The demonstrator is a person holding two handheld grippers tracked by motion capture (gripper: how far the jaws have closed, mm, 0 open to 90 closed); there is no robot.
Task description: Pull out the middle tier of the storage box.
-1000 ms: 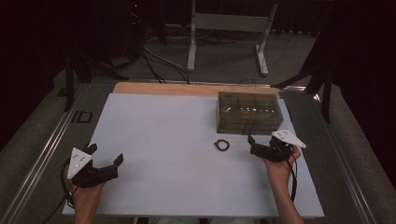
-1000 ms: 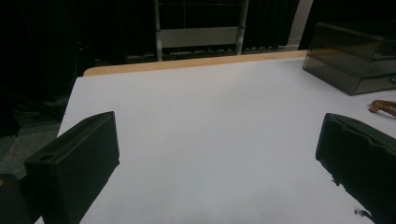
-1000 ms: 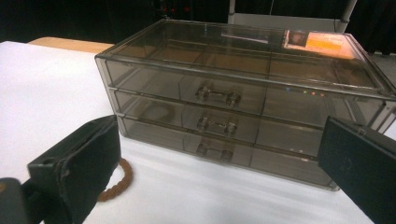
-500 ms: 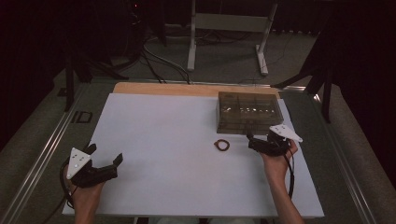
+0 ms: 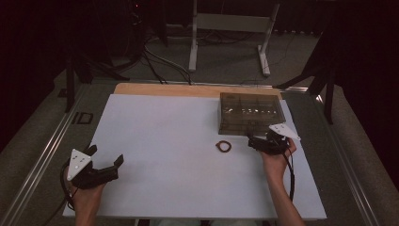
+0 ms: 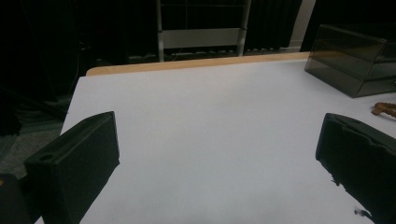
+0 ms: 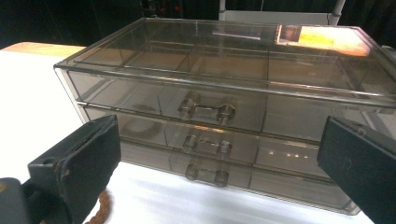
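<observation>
A smoky clear drawer box (image 5: 251, 113) stands at the back right of the white table (image 5: 164, 141). In the right gripper view its front (image 7: 224, 116) faces me with three stacked drawers, each with a small clear handle (image 7: 205, 110). A brown cord ring (image 5: 223, 146) lies just in front of the box; it also shows as the ring (image 7: 100, 210) by my right jaw and the ring (image 6: 385, 108) at the far right. My right gripper (image 5: 259, 140) is open, close before the box front, holding nothing. Near the table's front left corner, my left gripper (image 5: 106, 155) is open and empty.
A wooden strip (image 5: 188, 89) runs along the table's far edge. Metal rails (image 5: 44, 155) flank the table. Behind it stand a white frame (image 5: 230, 33) and cables (image 5: 155, 56) on the floor. A cable (image 5: 291, 174) trails from the right gripper along the forearm.
My right gripper has moved forward, closer to the drawer box front. The left gripper, the ring and the box have stayed put.
</observation>
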